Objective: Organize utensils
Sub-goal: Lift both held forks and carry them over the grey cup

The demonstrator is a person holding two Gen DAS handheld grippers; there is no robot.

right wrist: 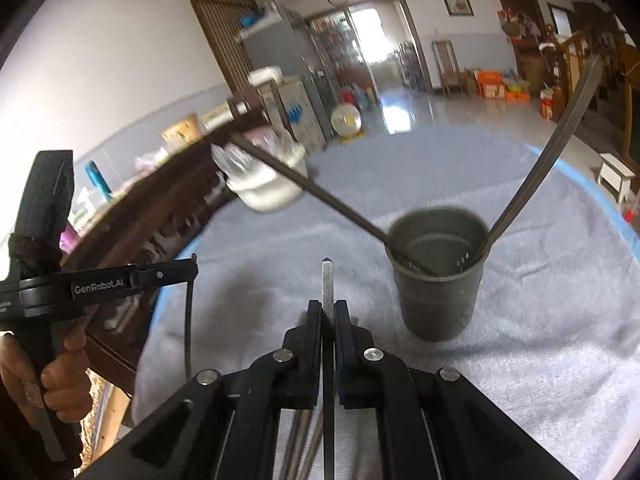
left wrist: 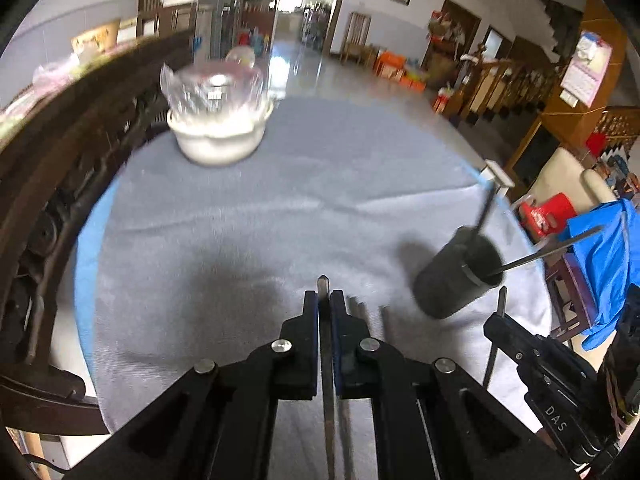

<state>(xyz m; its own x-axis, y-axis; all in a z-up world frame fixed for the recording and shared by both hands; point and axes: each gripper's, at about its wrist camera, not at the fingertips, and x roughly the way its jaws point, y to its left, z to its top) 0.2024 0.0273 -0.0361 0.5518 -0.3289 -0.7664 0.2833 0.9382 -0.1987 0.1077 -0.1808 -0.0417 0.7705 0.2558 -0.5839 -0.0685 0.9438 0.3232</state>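
The job stood partly done: two long metal utensils already leaned inside the grey holder (right wrist: 438, 276), which stood upright on the cloth-covered counter (right wrist: 540, 340), one handle (right wrist: 304, 184) slanting toward the far left and the other handle (right wrist: 560, 140) rising to the upper right. The left hand-held gripper (left wrist: 324, 300) was clamped on a slim flat metal utensil (left wrist: 323, 284), whose tip poked out just past the closed jaws and whose shaft ran back below them. The right hand-held gripper (right wrist: 328, 308) was likewise pinched tight on a similar flat utensil (right wrist: 327, 276), held clear of the cloth and near the holder's left side. In the right wrist view a few more thin rods (right wrist: 304, 440) showed beneath that gripper, though whether they lay loose on the counter could not be told. A white bowl (left wrist: 218, 136) with a crinkled clear wrapping sat at the counter's far edge, well apart from the holder and untouched. By my reckoning, what remained was to drop both carried pieces into the holder and then gather whatever was left on the cloth
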